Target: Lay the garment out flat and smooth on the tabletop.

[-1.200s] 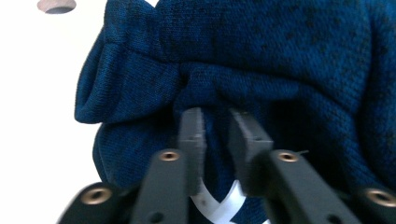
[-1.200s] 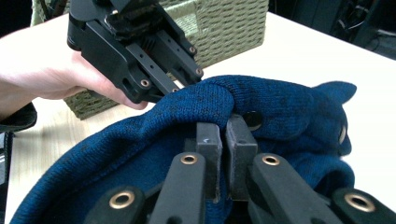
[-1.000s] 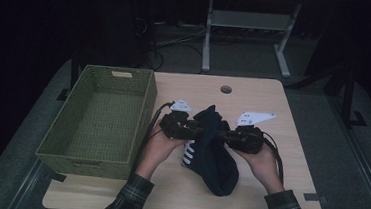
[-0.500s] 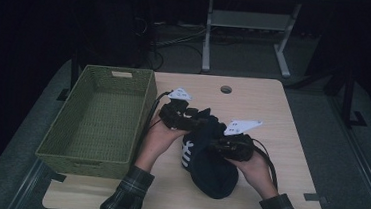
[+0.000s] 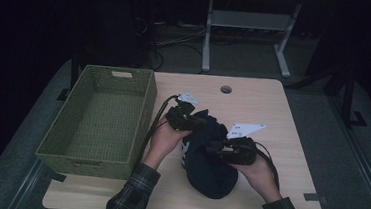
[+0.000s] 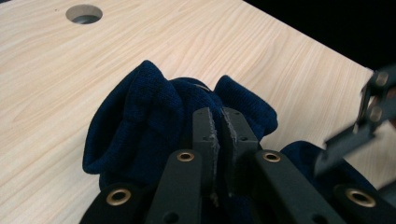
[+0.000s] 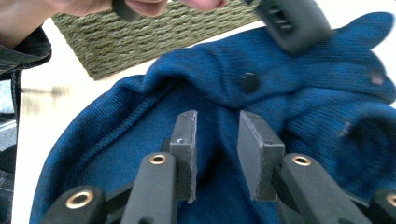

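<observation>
A dark navy knitted garment point(image 5: 208, 174) with white stripes and buttons lies bunched on the wooden table point(image 5: 283, 117). My left gripper point(image 5: 199, 121) is at its far top edge. In the left gripper view the pads point(image 6: 218, 126) have just been closing and stand together, pinching a thin fold of the knit point(image 6: 140, 121). My right gripper point(image 5: 216, 148) lies across the middle of the garment. Its jaws point(image 7: 217, 116) have just been opening and stand apart, with blue cloth point(image 7: 303, 79) below and between them but not pressed. A dark button point(image 7: 247, 82) shows just beyond.
A green woven basket point(image 5: 142, 116) stands left of the garment, with nothing in it, and its wall point(image 7: 154, 32) is close behind the left hand. A round cable hole point(image 5: 226, 89) is in the table's far part. Bare wood lies to the right.
The left gripper has shifted a little along the garment's top and its jaws have come together. The right gripper has swung nearer to me and its jaws have parted. The garment is bunched tighter.
</observation>
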A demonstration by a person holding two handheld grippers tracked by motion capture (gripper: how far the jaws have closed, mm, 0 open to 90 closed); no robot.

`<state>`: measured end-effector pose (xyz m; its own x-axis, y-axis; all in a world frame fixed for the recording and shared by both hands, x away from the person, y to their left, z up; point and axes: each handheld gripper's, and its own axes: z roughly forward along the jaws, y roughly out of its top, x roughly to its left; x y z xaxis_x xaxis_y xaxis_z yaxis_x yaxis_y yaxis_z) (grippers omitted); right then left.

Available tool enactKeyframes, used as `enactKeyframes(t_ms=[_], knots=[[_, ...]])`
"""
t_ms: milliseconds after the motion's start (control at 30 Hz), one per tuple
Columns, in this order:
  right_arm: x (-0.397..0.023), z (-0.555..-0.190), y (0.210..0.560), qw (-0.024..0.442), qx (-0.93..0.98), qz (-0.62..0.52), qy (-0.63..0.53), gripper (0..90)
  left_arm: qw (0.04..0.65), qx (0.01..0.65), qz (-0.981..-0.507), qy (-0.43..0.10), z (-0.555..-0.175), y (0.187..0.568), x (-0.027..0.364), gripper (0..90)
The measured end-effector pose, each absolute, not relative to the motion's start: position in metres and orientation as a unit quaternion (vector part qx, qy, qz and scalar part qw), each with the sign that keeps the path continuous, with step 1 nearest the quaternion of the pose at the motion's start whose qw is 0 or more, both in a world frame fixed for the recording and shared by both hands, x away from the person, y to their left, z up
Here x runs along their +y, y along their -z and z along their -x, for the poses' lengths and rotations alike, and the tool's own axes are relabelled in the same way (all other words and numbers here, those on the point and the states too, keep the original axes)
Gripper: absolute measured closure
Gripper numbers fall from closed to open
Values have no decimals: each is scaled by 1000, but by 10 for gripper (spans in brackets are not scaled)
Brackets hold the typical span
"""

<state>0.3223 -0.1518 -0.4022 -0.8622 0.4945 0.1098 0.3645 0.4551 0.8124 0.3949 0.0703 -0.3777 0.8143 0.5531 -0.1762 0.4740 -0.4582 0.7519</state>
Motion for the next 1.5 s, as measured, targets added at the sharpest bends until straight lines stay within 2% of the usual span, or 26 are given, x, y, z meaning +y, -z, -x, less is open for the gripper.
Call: enactKeyframes(t_ms=[200,433,467,567,633,667,767,1067,1267,1500], knots=[[-175,-336,398,94,833,-289,-462,642,426,306,-850,-49,-391,379,78,854],[-172,-354,413,81,839,-310,-439,635,427,308,-849,-48,-389,381,82,854],[-170,-356,416,81,842,-311,-434,653,428,308,-848,-48,-389,381,83,854],[-169,-360,421,85,845,-314,-425,799,427,307,-849,-48,-386,382,83,853],[-172,-360,420,90,844,-314,-425,830,429,306,-849,-46,-384,384,84,845],[-173,-360,420,91,845,-312,-424,833,431,307,-848,-43,-384,384,85,832],[-180,-360,419,91,843,-312,-430,834,441,313,-840,-53,-384,381,89,683],[-198,-359,410,101,837,-304,-442,834,430,317,-839,-100,-407,369,89,510],[-204,-358,403,107,835,-298,-450,837,432,296,-848,-83,-432,377,73,482],[-205,-359,405,103,836,-294,-451,837,459,289,-838,-60,-444,379,64,461]])
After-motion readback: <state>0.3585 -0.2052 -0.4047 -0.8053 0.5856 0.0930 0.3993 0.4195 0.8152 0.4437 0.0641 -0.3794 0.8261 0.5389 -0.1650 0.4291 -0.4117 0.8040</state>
